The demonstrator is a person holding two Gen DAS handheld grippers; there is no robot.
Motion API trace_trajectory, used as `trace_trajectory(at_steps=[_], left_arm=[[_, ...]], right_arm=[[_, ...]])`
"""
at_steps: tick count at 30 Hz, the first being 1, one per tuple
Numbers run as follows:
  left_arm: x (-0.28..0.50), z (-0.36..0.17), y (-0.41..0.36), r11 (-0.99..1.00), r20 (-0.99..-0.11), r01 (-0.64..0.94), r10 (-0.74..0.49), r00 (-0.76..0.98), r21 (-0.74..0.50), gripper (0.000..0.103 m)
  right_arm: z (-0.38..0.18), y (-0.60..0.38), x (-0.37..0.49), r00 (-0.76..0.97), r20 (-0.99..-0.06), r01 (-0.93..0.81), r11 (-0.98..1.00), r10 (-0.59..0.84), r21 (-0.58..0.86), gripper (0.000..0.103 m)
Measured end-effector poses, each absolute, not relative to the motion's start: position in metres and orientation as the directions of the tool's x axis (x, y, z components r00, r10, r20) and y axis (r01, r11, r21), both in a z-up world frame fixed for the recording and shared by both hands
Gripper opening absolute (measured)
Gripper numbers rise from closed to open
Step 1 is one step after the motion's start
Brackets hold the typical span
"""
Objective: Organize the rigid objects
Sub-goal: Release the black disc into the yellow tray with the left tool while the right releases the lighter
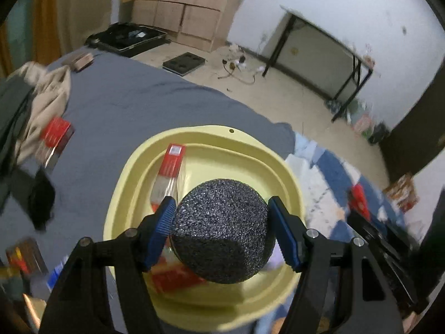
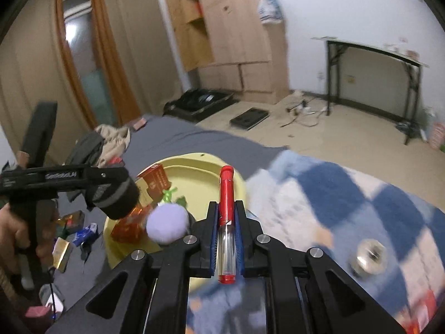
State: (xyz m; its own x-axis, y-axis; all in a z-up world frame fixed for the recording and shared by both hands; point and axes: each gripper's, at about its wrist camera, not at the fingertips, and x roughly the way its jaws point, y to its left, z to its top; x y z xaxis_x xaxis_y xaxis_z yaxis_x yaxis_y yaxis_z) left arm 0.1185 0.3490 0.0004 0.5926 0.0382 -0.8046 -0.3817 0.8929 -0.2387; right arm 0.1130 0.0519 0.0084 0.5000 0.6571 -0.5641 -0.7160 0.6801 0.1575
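Grey bedding (image 1: 144, 103) lies under the yellow basin (image 1: 281, 172). Above it, the left gripper (image 1: 221, 228) clamps a dark foam puck (image 1: 222, 231) across its width: light, grippy, probably slightly squashable. The right gripper (image 2: 226, 239) pinches a red pen (image 2: 227, 217) mid-barrel: stiff, slick, likely to swivel.

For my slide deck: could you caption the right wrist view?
Right gripper clamps a red-capped marker above the yellow basin; left gripper carries a dark foam ball.

bed (image 1: 133, 105): grey sheet; on it: yellow basin (image 1: 281, 167); red box (image 1: 55, 136); clothes (image 1: 41, 91)
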Motion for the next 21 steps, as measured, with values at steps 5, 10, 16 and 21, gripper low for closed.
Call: trace_trajectory(at_steps=[5,10,16,21], left_arm=[[0.136,-0.01,0.366,0.858,-0.767,-0.374,-0.036,0.641,-0.353,0.069],[0.147,-0.034,0.364,0.872,-0.798,-0.378,-0.022,0.603,-0.31,0.069],[0.148,-0.039,0.364,0.879,-0.793,-0.386,0.015,0.609,-0.281,0.07],[0.157,-0.044,0.351,0.904,-0.809,-0.356,0.02,0.588,-0.236,0.07]], right_arm=[[-0.012,0.121,0.163,0.443,-0.653,-0.771,0.632,0.614,0.071,0.01],[-0.027,0.162,0.192,0.416,-0.682,-0.838,0.545,0.601,-0.03,0.01],[-0.045,0.197,0.208,0.34,-0.749,-0.876,0.482,0.569,-0.032,0.01],[-0.056,0.217,0.221,0.298,-0.785,-0.88,0.476,0.542,-0.006,0.01]])
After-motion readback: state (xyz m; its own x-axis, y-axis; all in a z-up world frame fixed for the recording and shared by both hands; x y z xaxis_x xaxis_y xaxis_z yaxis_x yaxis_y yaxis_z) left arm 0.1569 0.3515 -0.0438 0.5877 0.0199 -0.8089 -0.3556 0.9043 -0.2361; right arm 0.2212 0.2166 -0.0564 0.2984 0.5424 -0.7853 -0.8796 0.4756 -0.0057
